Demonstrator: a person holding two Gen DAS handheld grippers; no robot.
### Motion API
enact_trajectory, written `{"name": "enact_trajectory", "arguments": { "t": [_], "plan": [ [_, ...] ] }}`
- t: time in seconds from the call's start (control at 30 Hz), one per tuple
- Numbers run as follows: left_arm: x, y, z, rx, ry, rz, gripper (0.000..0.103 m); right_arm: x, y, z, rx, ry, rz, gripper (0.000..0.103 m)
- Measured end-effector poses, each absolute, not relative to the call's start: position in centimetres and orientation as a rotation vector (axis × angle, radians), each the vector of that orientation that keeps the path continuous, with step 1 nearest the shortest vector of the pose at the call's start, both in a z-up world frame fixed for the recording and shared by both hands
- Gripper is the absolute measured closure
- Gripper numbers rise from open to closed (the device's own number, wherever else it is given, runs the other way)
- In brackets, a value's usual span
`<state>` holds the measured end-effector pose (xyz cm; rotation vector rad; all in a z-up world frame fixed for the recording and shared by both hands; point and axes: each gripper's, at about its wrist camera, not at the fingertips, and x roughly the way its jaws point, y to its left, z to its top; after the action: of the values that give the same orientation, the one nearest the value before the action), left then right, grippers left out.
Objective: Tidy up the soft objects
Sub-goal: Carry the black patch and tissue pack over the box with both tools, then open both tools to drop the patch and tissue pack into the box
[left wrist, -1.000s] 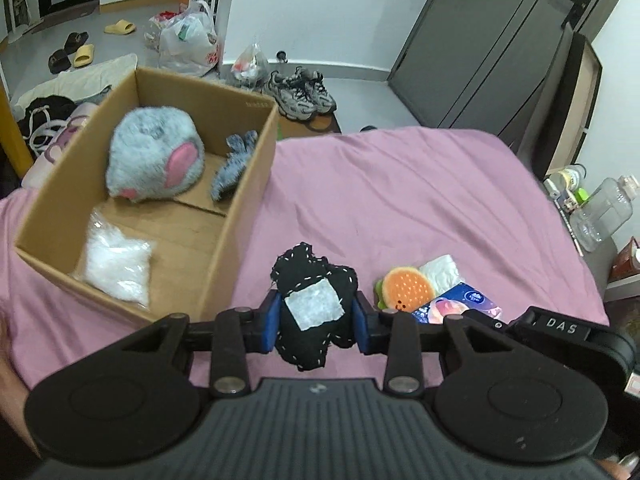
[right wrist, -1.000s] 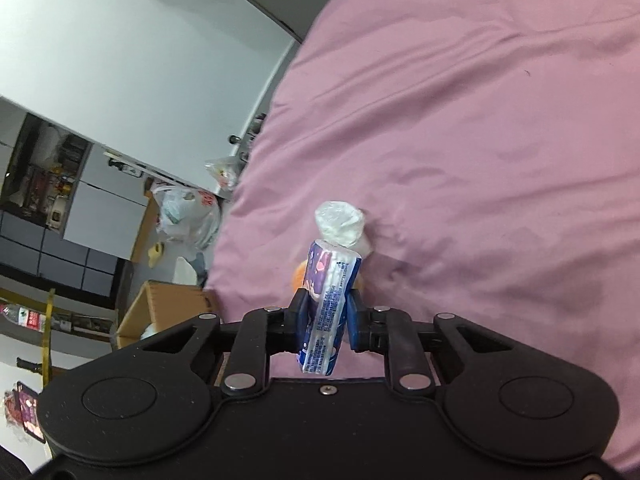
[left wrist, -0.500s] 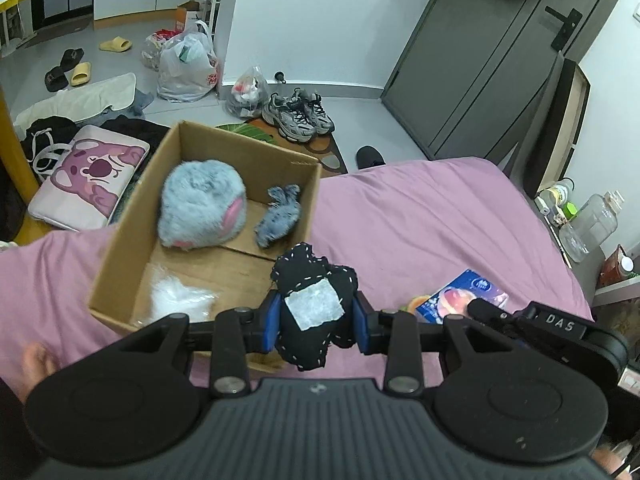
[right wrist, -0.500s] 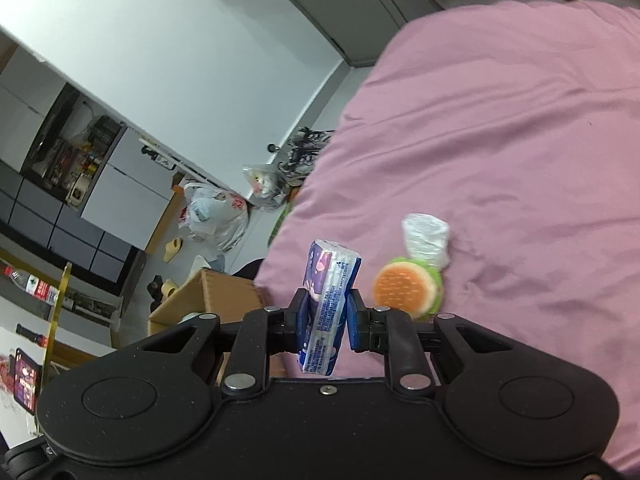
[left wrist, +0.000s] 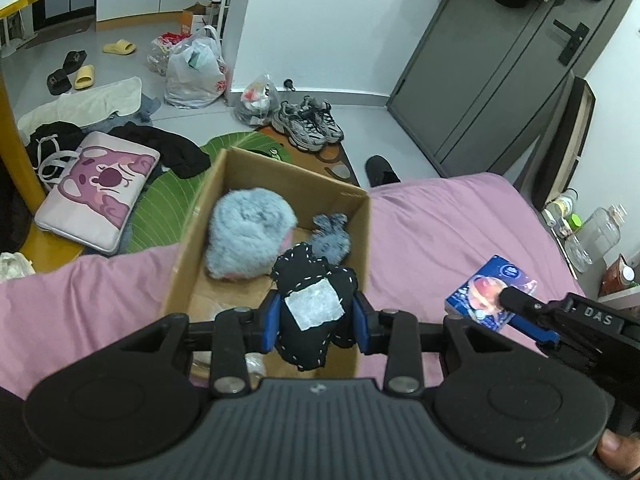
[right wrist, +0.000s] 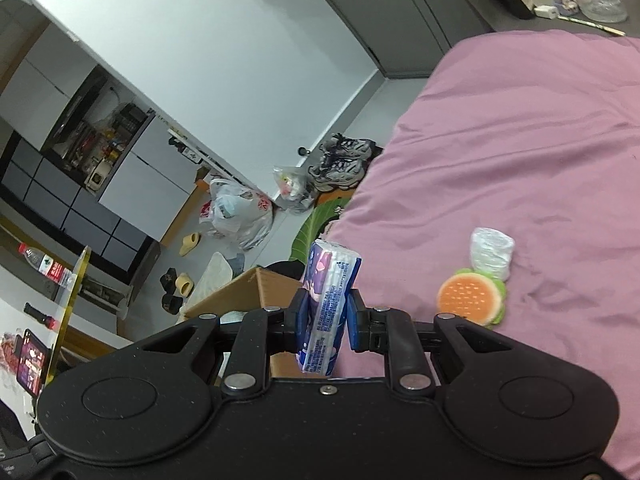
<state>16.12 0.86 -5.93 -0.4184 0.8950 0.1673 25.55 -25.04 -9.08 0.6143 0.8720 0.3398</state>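
My left gripper is shut on a black stitched plush with a white patch, held above the near right part of the cardboard box. A grey fluffy plush and a small grey plush lie in the box. My right gripper is shut on a blue tissue pack, also visible in the left wrist view over the pink bed. An orange burger toy and a white wrapped roll lie on the bed.
The box sits at the bed's left edge, its corner visible in the right wrist view. Beyond it the floor holds a purple bag, shoes and plastic bags. Bottles stand right of the bed.
My left gripper has lifted and moved over the box with the black plush. My right gripper has risen with the tissue pack, away from the burger toy and the roll.
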Motion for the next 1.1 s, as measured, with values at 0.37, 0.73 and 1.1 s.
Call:
{"name": "enact_trajectory", "arguments": {
  "t": [0.37,0.73,1.1],
  "plan": [
    [16.6,4.8,-6.5,-0.427,0.905,0.184,0.067,25.5,-21.1,-8.2,0.576,0.869,0.399,0.083],
    [17.4,6.7,-9.4,-0.463,0.956,0.159,0.066,25.1,-17.9,-7.9,0.495,0.905,0.473,0.083],
    [18.6,6.7,-10.7,-0.47,0.973,0.162,0.064,24.4,-15.4,-8.7,0.421,0.987,0.53,0.083]
  ]
}}
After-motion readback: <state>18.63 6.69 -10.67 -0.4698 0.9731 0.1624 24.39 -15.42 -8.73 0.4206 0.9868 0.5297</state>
